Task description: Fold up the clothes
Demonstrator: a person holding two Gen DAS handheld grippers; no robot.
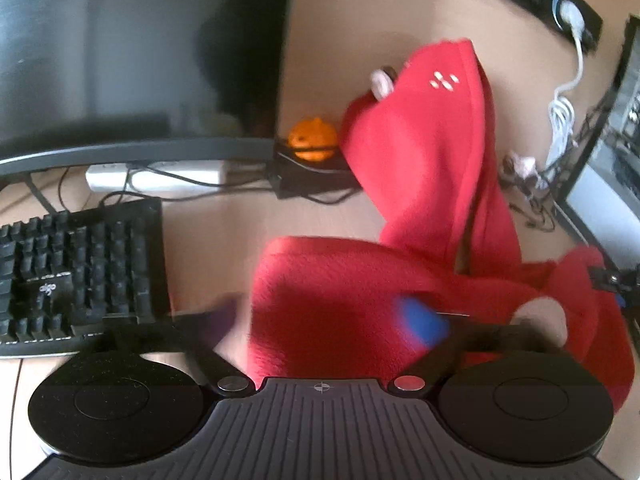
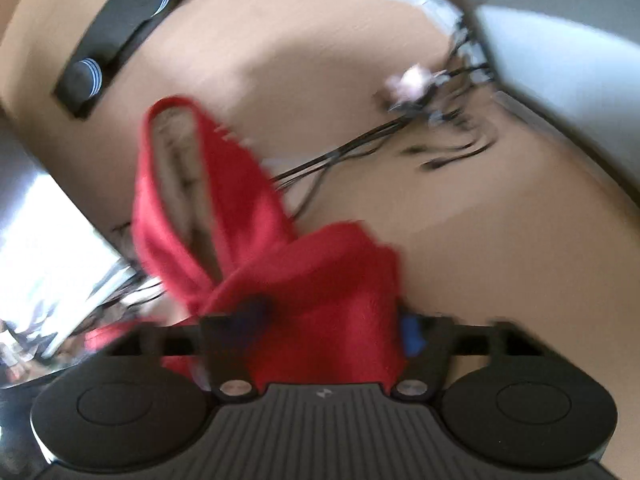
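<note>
Jaws of the right gripper [image 2: 328, 332] are clamped on a bunched fold of a red fleece garment [image 2: 320, 280]. The left gripper [image 1: 332, 316] has the same garment [image 1: 360, 280] between its narrowed jaws, though blur hides whether they press it. Red cloth trails across the wooden table [image 1: 340, 32], beside a black keyboard [image 1: 76, 268], a monitor [image 1: 120, 48] and tangled cables [image 2: 380, 144].
</note>
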